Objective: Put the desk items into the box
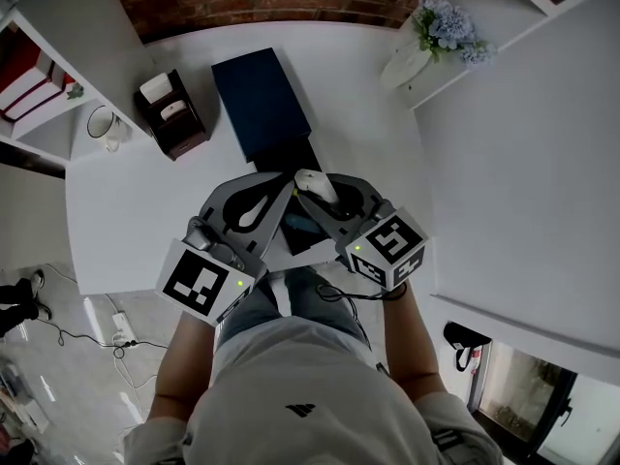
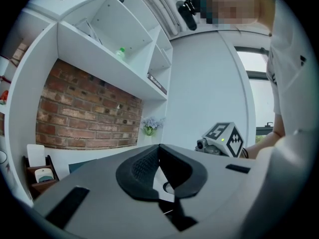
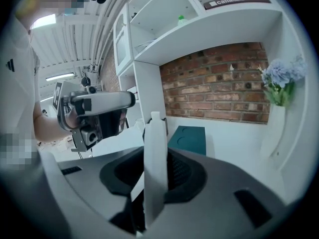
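Head view: the left gripper [image 1: 271,187] and right gripper [image 1: 320,194] are held side by side at the near edge of the white desk [image 1: 145,201], tips close together and angled toward each other. A white item [image 1: 310,177] is seen at the right gripper's tip. The dark blue box [image 1: 260,105] lies on the desk just ahead of both grippers, touched by neither. A brown organizer [image 1: 174,114] and a mug [image 1: 105,126] are found ahead and to the left of the left gripper. A vase of flowers [image 1: 441,32] is set well ahead and to the right of the right gripper.

Left gripper view: the jaws are seen clenched, tips met, with nothing between them. The right gripper's marker cube is seen just to the right. A brick wall [image 2: 84,113] and white shelves [image 2: 114,49] are seen beyond.

Right gripper view: the white item is clamped upright between the jaws, pressed by the pads on both sides, its narrow capped end up. What kind of item it is cannot be told. The box is seen ahead and slightly right of the jaws, on the desk, apart from the item. The left gripper is seen close on the left.
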A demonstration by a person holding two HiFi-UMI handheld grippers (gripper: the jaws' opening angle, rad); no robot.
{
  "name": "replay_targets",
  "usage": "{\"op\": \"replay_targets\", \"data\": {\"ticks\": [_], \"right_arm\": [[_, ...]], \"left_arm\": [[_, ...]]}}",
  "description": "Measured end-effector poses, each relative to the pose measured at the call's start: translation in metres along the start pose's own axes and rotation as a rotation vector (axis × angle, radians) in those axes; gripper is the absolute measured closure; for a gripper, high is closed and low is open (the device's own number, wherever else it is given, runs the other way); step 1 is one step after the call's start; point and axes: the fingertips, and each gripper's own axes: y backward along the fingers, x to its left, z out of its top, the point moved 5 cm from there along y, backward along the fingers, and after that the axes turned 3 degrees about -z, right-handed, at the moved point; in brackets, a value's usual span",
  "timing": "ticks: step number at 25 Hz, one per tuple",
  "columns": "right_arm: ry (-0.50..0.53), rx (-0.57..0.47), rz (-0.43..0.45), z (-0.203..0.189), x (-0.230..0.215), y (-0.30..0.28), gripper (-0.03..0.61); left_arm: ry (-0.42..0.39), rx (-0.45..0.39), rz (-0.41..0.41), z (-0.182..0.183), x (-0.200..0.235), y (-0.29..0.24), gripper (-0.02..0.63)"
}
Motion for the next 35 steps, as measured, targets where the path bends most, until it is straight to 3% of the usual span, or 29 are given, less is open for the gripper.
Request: {"op": "replay_targets", "data": {"ticks": [18,28,35], "right_arm": [[-0.131,0.183,-0.099,-0.082,-0.021,-0.029,0.463],[-0.135,0.279,-0.129,-0.103,-0.027,-0.039,0.46],[-0.14,0.284,-0.132,-0.101,-0.029,-0.042,0.451]], "left_arm": [[0.027,0.014,0.036,-0.008,0.009,0.007,0.603],[0.029,0.01,0.05,-0.01,0.017,0.008,0.603],[0.035,0.011,0.049,-0.009,0.021,0.006,0.603]]}}
